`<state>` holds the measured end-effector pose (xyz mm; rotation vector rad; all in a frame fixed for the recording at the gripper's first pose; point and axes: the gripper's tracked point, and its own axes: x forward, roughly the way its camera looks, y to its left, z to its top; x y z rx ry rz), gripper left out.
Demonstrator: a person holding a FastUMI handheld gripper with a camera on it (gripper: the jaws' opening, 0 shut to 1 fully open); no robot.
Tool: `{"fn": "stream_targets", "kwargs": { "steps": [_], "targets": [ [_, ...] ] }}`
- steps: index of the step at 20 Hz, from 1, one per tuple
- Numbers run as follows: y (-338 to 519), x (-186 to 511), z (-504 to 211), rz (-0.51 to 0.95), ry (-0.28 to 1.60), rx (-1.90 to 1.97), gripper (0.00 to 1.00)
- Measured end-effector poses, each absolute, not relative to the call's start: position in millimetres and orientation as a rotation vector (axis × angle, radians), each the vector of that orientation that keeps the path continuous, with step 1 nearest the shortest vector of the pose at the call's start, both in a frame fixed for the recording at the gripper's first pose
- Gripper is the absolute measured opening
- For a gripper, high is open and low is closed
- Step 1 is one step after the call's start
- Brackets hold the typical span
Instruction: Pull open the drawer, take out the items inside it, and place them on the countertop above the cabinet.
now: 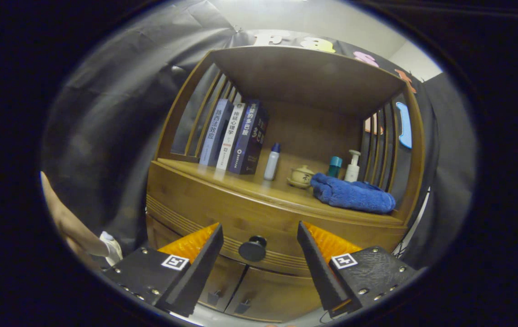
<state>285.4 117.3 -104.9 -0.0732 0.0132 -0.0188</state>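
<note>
Approaching the closed drawer [241, 227], you hold the gripper [259, 247] with its fingers spread apart, clamped on nothing, and the round dark knob [252, 249] sits between them, touching neither as far as the view tells. Taking the knob as landmark: the drawer front bearing it runs to either side, directly beneath the countertop [250, 188] of the wooden cabinet [186, 113]; below the knob, two cabinet doors [250, 290] meet, each with a small handle. Above the knob and to its left, three books [234, 136] lean on the countertop; directly above it stands a small bottle with a blue cap [272, 161]; above and to its right lie a little lidded pot [301, 176], a teal-capped bottle [334, 166], a pump bottle [352, 167] and a folded blue towel [353, 196]. The items to be removed remain hidden inside the drawer. Judged from this, the step in hand is the reach for the knob, with the task barely begun. Your next move calls for advancing until the knob lies between the pads, closing on it, then drawing straight back toward yourself.
</note>
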Motion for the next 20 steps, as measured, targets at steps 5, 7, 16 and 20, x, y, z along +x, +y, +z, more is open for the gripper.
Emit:
{"fn": "stream_targets", "kwargs": {
  "steps": [5, 7, 16, 20],
  "targets": [
    [122, 303, -125, -0.066, 0.062, -0.073, 0.98],
    [123, 306, -129, -0.075, 0.074, -0.065, 0.98],
    [126, 314, -133, -0.093, 0.088, -0.061, 0.98],
    [122, 318, -141, -0.111, 0.11, -0.038, 0.94]
  ]
}}
